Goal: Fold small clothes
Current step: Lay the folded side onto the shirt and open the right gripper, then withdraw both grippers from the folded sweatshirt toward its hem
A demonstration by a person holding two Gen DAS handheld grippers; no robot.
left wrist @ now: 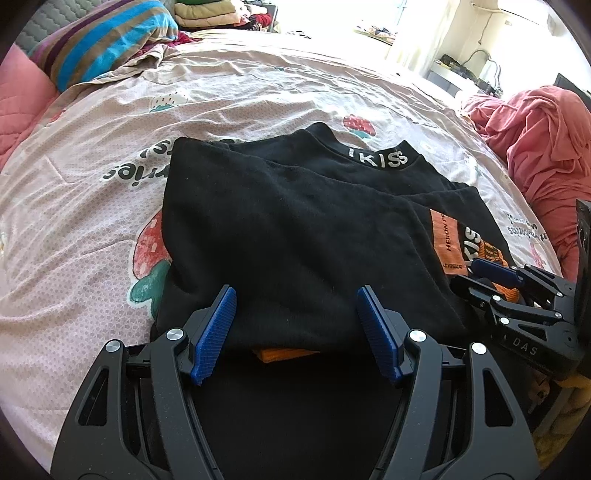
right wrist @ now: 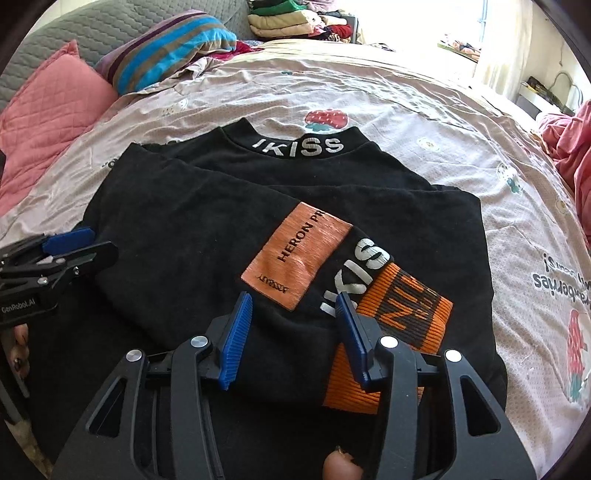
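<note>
A black sweater (left wrist: 295, 221) lies folded on the bed, its "IKISS" collar (right wrist: 301, 146) at the far side. One sleeve, with an orange patch (right wrist: 295, 258) and an orange striped cuff (right wrist: 406, 317), is laid slantwise across the body. My left gripper (left wrist: 296, 295) is open over the sweater's near edge, with black cloth under the gap and nothing pinched. My right gripper (right wrist: 293, 299) hangs open over the sleeve near its cuff, and the pads do not press the cloth. Each gripper shows in the other's view: the right gripper (left wrist: 491, 277) at the right, the left gripper (right wrist: 70, 240) at the left.
The bed cover (left wrist: 258, 96) is pale pink with strawberry prints. A striped pillow (right wrist: 170, 48) and a pink cushion (right wrist: 51, 110) lie at the far left. A heap of pink cloth (left wrist: 543, 147) sits at the right. Folded clothes (right wrist: 284, 22) are stacked behind the bed.
</note>
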